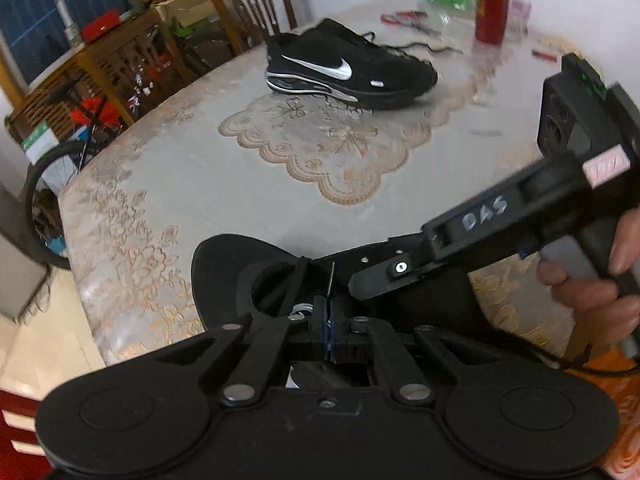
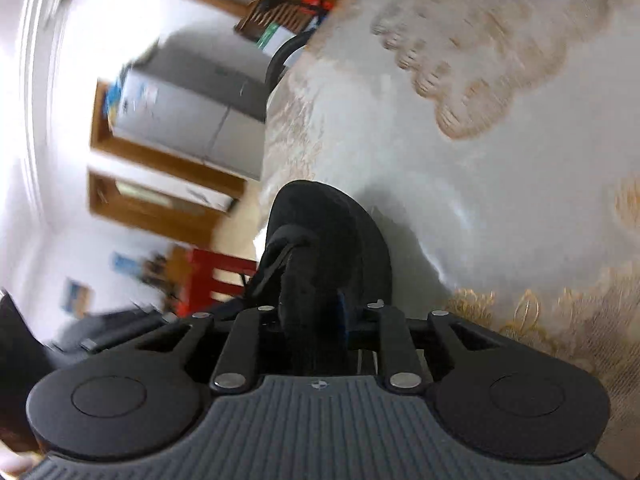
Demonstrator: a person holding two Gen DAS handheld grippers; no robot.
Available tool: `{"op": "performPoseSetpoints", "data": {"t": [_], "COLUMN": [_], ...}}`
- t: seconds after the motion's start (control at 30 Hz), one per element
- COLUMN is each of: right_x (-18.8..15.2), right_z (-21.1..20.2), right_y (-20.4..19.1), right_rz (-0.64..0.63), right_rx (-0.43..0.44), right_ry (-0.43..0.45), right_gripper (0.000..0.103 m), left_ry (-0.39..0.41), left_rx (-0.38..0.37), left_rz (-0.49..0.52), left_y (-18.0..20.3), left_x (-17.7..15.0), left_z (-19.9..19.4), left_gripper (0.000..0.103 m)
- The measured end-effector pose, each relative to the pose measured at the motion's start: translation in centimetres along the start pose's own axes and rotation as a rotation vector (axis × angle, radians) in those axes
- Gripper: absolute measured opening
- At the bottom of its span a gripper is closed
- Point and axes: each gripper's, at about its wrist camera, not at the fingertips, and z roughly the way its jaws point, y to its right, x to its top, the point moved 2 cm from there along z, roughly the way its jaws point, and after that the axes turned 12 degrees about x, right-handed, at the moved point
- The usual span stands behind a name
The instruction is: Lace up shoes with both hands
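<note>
Crowding the far table edge (image 1: 168, 168) — red bottle (image 1: 491, 14), chair (image 1: 256, 4).

A wooden chair (image 1: 256, 4) and cluttered wooden shelf (image 1: 120, 56) stand behind the lace-covered table (image 1: 168, 184).

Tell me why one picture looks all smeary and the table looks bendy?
Right wrist view: streaky motion blur smears the doors and the tablecloth, and the whole room looks tipped sideways. Left wrist view: sharper; the far shoe is clear, though the red bottle and the table's far end are soft. Both views: the fisheye lens bends the table edge, and window light puts glare on the cloth.
</note>
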Motion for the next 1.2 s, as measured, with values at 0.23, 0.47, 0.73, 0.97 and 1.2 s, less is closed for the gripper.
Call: {"op": "performPoseSetpoints", "data": {"t": [0.23,0.47,0.73,0.97,1.2], "right_x": [-0.1,-1.1,-1.7,-1.9,-2.2], "right_z": [-1.3,-2.0,-1.0,-0.2,0.3], "right_y": [1.3,1.3,0.1,0.2,-0.4], "right_rz": [0.119,0.117,0.021,-0.008,-0.059], "right_rx": [0.089,0.106,0.072,0.071,0.057], "right_ry": [0.011,0.004,-0.031,-0.037,-0.033], "right_gripper": [0.023,0.025,0.031,0.035,0.037], "left_ry": [-0.053,-0.07,-0.112,-0.179,-0.219], "left_rx": [-0.008,-0.007,0.009,0.017,0.005], "left_rz": [0.059,0.088,0.247,0.273,0.351], "left_y": [0.6,0.7,1.4,1.1,1.0], "left_x": [1.3,1.5,0.6,0.6,0.9], "left_z": [1.7,1.4,0.6,2.2,1.5], "left_gripper": [0.001,0.002,0.017,0.02,0.02]}}
